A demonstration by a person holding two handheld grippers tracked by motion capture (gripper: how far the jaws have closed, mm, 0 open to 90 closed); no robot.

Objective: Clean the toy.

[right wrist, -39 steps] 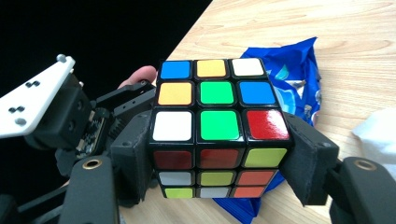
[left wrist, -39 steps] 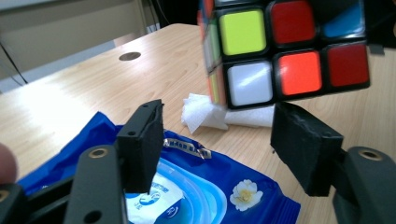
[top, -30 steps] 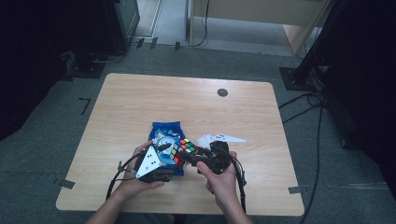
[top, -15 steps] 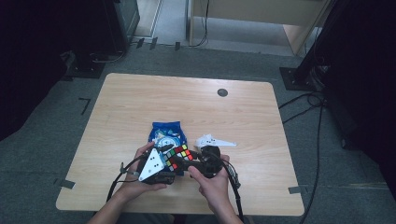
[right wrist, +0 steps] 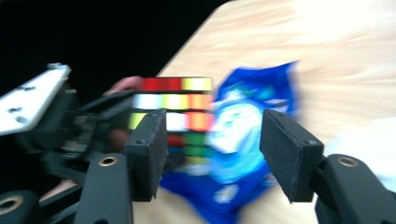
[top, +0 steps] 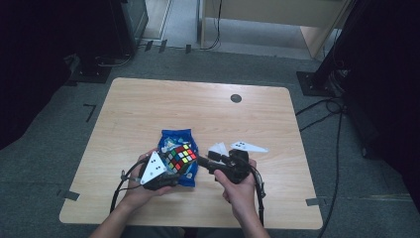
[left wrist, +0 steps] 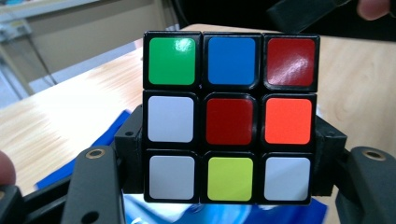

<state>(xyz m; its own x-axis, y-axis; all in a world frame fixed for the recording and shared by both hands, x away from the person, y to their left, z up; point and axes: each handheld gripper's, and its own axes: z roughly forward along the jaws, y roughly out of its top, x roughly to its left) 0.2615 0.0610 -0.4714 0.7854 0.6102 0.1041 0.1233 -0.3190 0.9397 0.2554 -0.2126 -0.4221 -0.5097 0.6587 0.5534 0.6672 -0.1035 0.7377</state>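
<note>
A colour cube [top: 180, 157] [left wrist: 229, 117] is held above a blue snack bag [top: 177, 153] near the table's front middle. My left gripper [top: 173, 166] [left wrist: 229, 154] is shut on the colour cube, its jaws pressing the cube's two sides. The face toward the left gripper view has a red centre with green, blue and red stickers on top. My right gripper [top: 204, 162] [right wrist: 212, 147] stands open just right of the cube, jaws pointed at it with nothing between them. In the right gripper view the colour cube [right wrist: 175, 109] and the blue snack bag [right wrist: 243, 140] look blurred.
White paper pieces [top: 247, 147] lie right of the bag on the wooden table [top: 208, 114]. A small dark round hole [top: 236, 98] sits near the table's far edge. Cables trail from both grippers over the front edge. Dark equipment stands on the floor around.
My right gripper has swung left toward the cube and now points at its right side. The left gripper still holds the cube, shifted slightly.
</note>
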